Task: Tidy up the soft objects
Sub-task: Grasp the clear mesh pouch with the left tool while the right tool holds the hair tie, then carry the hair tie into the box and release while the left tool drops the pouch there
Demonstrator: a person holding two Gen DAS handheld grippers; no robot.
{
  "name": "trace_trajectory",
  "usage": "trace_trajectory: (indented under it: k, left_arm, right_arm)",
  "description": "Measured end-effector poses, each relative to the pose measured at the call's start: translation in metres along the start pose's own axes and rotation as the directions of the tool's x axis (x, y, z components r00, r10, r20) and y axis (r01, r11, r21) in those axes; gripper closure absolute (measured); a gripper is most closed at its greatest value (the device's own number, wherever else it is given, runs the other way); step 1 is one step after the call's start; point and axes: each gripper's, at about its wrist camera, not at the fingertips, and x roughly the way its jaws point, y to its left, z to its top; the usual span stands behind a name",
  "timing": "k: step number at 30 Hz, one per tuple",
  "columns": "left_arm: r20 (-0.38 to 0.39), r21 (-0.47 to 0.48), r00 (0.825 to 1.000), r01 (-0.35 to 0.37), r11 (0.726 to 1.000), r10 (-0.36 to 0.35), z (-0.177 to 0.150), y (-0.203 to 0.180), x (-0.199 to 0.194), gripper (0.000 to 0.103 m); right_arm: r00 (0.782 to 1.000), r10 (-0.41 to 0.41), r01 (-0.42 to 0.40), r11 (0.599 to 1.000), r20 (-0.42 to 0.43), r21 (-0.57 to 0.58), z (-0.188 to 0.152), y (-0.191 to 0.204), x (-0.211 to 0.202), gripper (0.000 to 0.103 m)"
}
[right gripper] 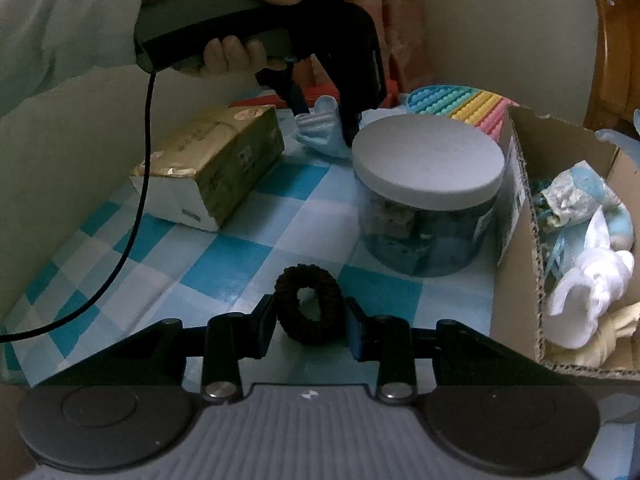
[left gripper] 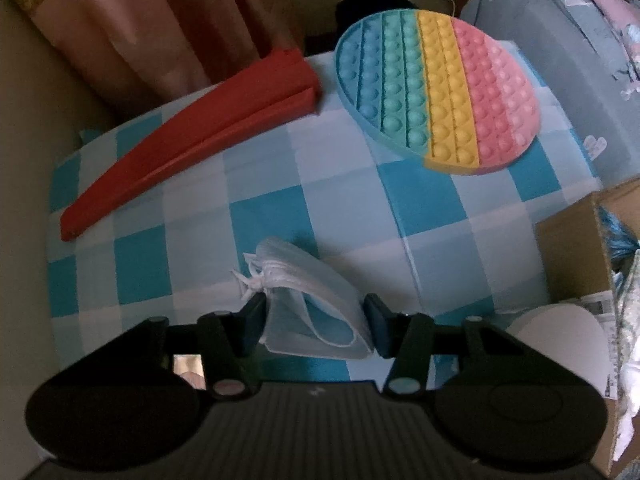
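Note:
A small stack of pale blue face masks (left gripper: 320,300) lies on the blue-and-white checked cloth (left gripper: 420,208). My left gripper (left gripper: 316,316) points steeply down and is shut on the stack, which buckles between the pads. The right wrist view shows this gripper (right gripper: 324,120) from the side, held by a hand (right gripper: 232,56), with the masks (right gripper: 320,132) under it. My right gripper (right gripper: 310,320) is shut on a black hair scrunchie (right gripper: 310,300), which stands upright between the fingers just above the cloth.
A long red wedge (left gripper: 192,136) and a rainbow bubble-pop mat (left gripper: 436,92) lie at the far side. A white-lidded jar (right gripper: 428,160), a tissue pack (right gripper: 216,160) and an open cardboard box (right gripper: 516,248) holding white socks (right gripper: 588,288) stand nearby. A black cable (right gripper: 136,184) trails left.

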Motion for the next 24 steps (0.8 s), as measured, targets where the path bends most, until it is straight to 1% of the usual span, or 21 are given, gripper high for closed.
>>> trace_trajectory:
  k: [5, 9, 18, 24]
  left_arm:
    - [0.013, 0.01, 1.0, 0.006, 1.0, -0.006, -0.005, -0.002, -0.009, 0.051]
    - [0.02, 0.031, 1.0, 0.015, 0.999, -0.016, -0.015, -0.006, -0.018, 0.051]
    - [0.047, 0.083, 0.998, 0.043, 0.996, -0.047, -0.051, -0.017, -0.05, 0.051]
    - [0.065, 0.103, 0.995, 0.071, 0.992, -0.078, -0.083, -0.02, -0.073, 0.051]
  right_arm:
    - [1.0, -0.007, 0.007, 1.0, 0.015, 0.005, 0.003, -0.001, -0.005, 0.062]
    - [1.0, -0.008, 0.007, 1.0, 0.02, 0.005, 0.005, 0.0, -0.009, 0.062]
    - [0.999, -0.019, 0.019, 1.0, 0.033, -0.005, 0.004, 0.003, -0.025, 0.062]
    - [0.999, -0.021, 0.021, 1.0, 0.035, 0.005, 0.002, 0.0, -0.041, 0.062]
